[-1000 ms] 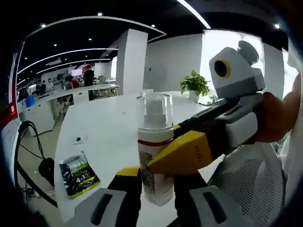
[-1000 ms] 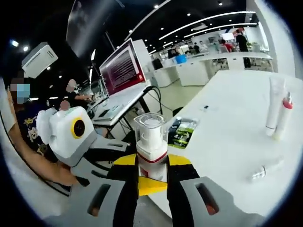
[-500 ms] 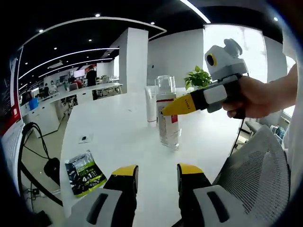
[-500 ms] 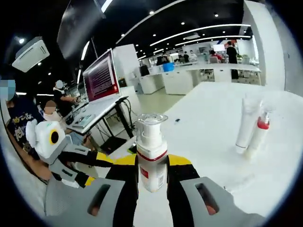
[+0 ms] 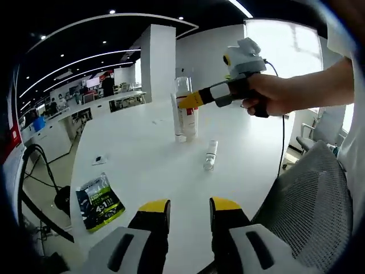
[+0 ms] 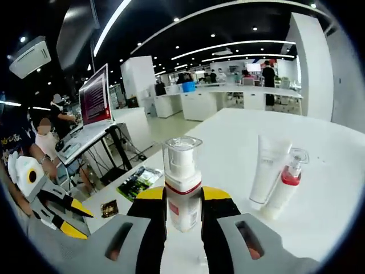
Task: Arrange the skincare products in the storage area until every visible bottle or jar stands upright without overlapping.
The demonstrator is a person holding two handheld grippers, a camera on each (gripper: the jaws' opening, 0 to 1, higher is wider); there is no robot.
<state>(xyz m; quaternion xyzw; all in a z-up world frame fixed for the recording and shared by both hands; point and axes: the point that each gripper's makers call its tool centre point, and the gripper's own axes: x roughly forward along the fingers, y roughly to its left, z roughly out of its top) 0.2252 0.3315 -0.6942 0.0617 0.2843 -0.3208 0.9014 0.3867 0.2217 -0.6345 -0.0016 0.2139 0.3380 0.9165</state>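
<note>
White pump bottle (image 6: pixel 182 182) sat clamped between right gripper (image 6: pixel 182 212) fingers, tube (image 6: pixel 268 169) just beyond; left gripper (image 5: pixel 182 212) gaped narrow, empty. Sloppy set-down could've toppled tube

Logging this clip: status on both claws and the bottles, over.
Right claw shut on clear-capped white pump bottle with red band; left claw open. White tube and red-collared pump bottle upright. Small clear bottle lying on white table.
</note>
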